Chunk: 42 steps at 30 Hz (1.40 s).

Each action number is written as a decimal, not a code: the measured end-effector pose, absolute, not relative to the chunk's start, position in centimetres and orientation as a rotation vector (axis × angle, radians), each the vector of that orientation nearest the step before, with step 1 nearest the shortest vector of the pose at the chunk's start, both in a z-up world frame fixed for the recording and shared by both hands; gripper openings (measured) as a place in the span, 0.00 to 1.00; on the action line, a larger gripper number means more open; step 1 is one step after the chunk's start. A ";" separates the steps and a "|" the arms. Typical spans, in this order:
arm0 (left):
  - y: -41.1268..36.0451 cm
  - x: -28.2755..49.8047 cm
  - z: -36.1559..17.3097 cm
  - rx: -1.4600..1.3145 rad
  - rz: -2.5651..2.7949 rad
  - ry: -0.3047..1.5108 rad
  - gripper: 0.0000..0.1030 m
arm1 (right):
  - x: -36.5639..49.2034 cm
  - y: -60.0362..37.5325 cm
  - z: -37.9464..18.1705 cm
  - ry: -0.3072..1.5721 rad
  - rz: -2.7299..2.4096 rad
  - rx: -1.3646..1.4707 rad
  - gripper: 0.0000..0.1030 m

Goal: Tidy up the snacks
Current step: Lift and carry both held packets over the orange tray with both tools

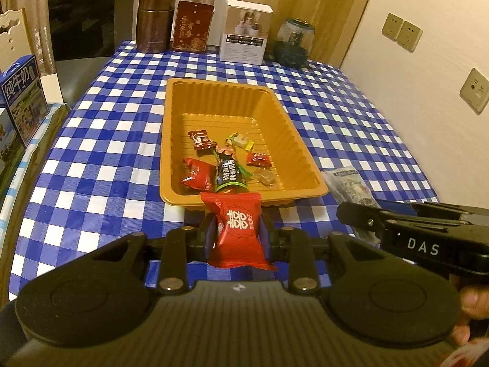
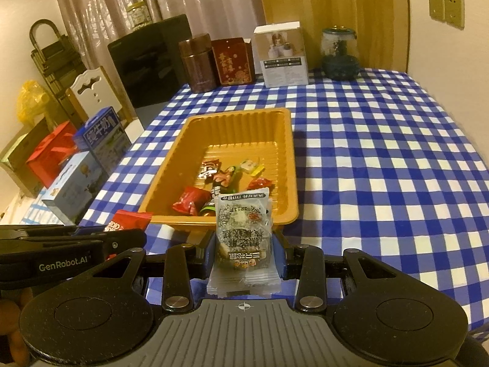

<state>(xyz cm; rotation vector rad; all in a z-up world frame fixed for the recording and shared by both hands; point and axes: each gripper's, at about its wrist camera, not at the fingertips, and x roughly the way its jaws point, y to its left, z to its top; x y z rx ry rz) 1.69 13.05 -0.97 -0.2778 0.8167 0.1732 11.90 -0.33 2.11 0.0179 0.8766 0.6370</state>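
Left gripper [image 1: 237, 232] clamps a red snack packet [image 1: 237, 229], right gripper [image 2: 244, 241] pinches a clear snack packet [image 2: 243, 229]; orange tray [image 1: 174, 140] just ahead of both fingertips, near rim unobstructed, sweets [image 1: 227, 160] inside.

"DAS" marks the right tool [image 1: 360, 217], "GenRobot.AI" the left tool [image 2: 128, 238], "纯牛奶" the milk carton [image 1: 23, 104].

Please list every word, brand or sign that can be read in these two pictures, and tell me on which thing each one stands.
"DAS": side of the right claw.
"GenRobot.AI": side of the left claw.
"纯牛奶": blue milk carton.
"囍": red snack packet held in the left claw.
Clear snack packet in the right claw: print upside down, too blurred.
Red box: gold characters, too blurred.
White box: text too small.
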 end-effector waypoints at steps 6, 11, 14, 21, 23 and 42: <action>13.5 2.0 -1.3 -0.287 0.184 0.819 0.26 | 12.4 0.3 1.7 0.884 0.645 0.017 0.38; 14.0 2.5 -1.4 -0.292 0.191 0.820 0.26 | 13.0 0.8 1.5 0.885 0.647 0.018 0.38; 14.5 3.0 -1.3 -0.295 0.198 0.817 0.26 | 13.3 1.0 1.4 0.886 0.648 0.018 0.38; 15.5 4.7 -1.1 -0.301 0.206 0.807 0.26 | 15.0 2.0 1.2 0.882 0.650 0.019 0.38; 15.9 5.3 -1.0 -0.302 0.206 0.804 0.26 | 15.7 2.3 1.1 0.880 0.650 0.020 0.38; 18.1 11.2 -1.9 -0.314 0.214 0.806 0.26 | 20.7 4.7 0.6 0.873 0.655 0.025 0.38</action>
